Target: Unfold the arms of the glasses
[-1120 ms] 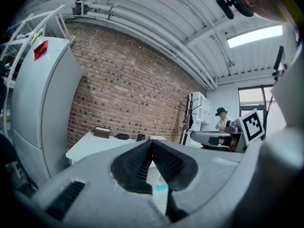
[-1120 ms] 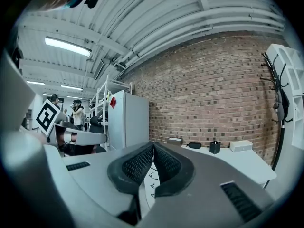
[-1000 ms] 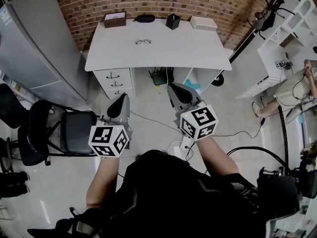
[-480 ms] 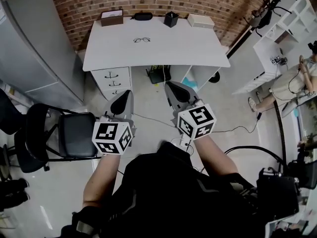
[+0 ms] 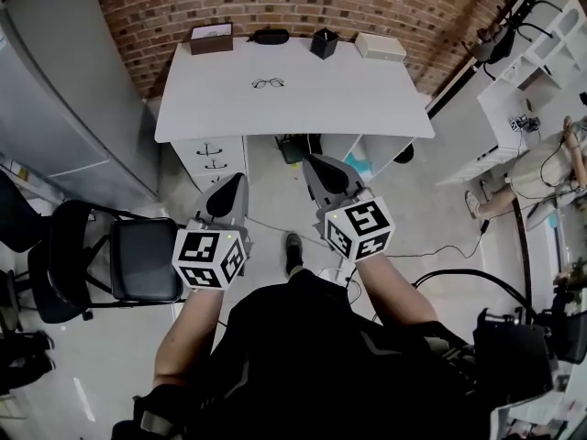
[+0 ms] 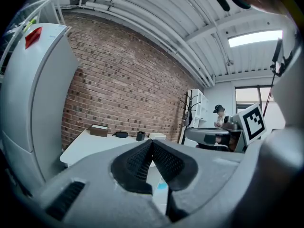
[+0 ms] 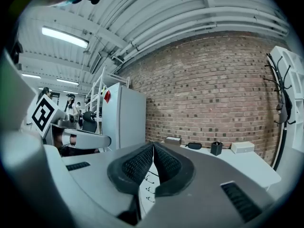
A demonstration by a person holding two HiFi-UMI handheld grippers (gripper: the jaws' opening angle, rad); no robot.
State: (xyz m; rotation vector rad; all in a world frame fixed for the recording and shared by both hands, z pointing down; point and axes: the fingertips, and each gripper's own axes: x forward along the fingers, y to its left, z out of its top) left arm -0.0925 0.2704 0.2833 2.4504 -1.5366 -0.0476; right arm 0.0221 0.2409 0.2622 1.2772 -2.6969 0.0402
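Note:
A pair of thin dark-framed glasses (image 5: 267, 83) lies on the white desk (image 5: 367, 99) near its middle, far ahead of both grippers. My left gripper (image 5: 231, 185) is held over the floor short of the desk's drawers, jaws shut and empty; its own view shows the pads (image 6: 142, 158) pressed together. My right gripper (image 5: 315, 165) hovers beside it, a little nearer the desk edge, also shut on nothing, its pads (image 7: 166, 163) touching. The glasses are too small to tell in the gripper views.
Along the desk's back edge stand a brown box (image 5: 211, 38), a black glasses case (image 5: 270, 36), a black pen cup (image 5: 323, 42) and a white box (image 5: 380, 47). A grey cabinet (image 5: 64, 90) stands left, a black chair (image 5: 110, 259) at my left, cables on the floor.
Both grippers have drifted forward toward the desk, which now sits a little lower and nearer in the head view. A shoe shows on the floor between the arms. The jaws stayed shut.

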